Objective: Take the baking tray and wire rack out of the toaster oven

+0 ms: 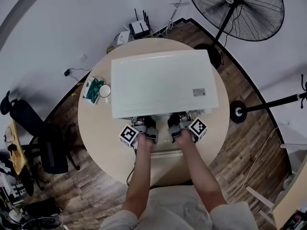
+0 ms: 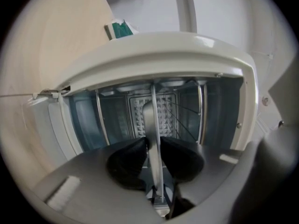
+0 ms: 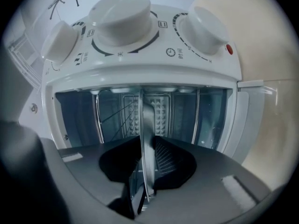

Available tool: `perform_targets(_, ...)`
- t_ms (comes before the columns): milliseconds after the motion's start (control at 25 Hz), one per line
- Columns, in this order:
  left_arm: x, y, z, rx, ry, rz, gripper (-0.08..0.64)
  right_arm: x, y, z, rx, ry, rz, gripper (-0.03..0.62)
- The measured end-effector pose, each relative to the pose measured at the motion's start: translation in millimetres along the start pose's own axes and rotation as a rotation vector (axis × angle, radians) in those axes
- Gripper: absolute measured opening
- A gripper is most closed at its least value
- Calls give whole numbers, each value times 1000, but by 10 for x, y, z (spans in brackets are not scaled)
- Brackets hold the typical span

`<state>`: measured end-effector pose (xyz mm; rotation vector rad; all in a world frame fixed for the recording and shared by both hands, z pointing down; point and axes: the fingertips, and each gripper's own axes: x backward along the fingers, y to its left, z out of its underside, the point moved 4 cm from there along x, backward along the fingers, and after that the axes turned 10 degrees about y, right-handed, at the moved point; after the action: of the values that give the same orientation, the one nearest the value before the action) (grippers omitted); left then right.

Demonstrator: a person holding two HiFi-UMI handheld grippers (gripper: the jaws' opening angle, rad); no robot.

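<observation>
Step in hand: taking hold of the tray before pull-out. The white box-shaped toaster oven (image 1: pixel 163 83) sits mid round beige desk (image 1: pixel 96 138), its door (image 1: pixel 165 153) dropped open toward the person. L hand-held gripper (image 1: pixel 143 122) and R hand-held gripper (image 1: pixel 178 122) are side by side at the oven mouth, at 6 o'clock of the oven in head view.

Each is rolled on its side, jaws nearly together, w/ pads against both faces of the flat silver metal baking tray (image 2: pixel 150 120). Its thin front edge is pinched and nothing else is btwn them. The tray is not yet out and reaches deep into the cavity. Thin wires beside it are prob. the wire rack (image 2: pixel 182 118), also inside.

Next move, I judge: a level pull toward 6 o'clock, both sides even so the tray doesn't skew or tip. Clear the door, set the tray on the desk, then the rack.

Views: head view gives only the oven top, arms and desk, so cavity and grip are hidden there. Gripper views show both. Only the R one shows the three round white knobs (image 3: pixel 120 15), at 12 o'clock. The L one catches a green-and-white packet (image 2: pixel 120 29) at 11 o'clock, which head view puts at 9 o'clock of the oven.
</observation>
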<state>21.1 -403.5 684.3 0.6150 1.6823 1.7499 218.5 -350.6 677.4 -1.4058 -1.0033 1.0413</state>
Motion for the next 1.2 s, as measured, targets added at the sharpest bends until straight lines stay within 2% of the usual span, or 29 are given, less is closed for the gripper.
perform_targets(160,19,-1,31,10,3,-11,146,47,-22,11,-20,-10,28,77)
perform_targets(640,234,44,176,47,18,-37,140,264,-49,104,-23,-15,-2,75)
perform_targets(1200,529,64,329,61,48,-70,138,568,-63,289,-25,-10,33,74)
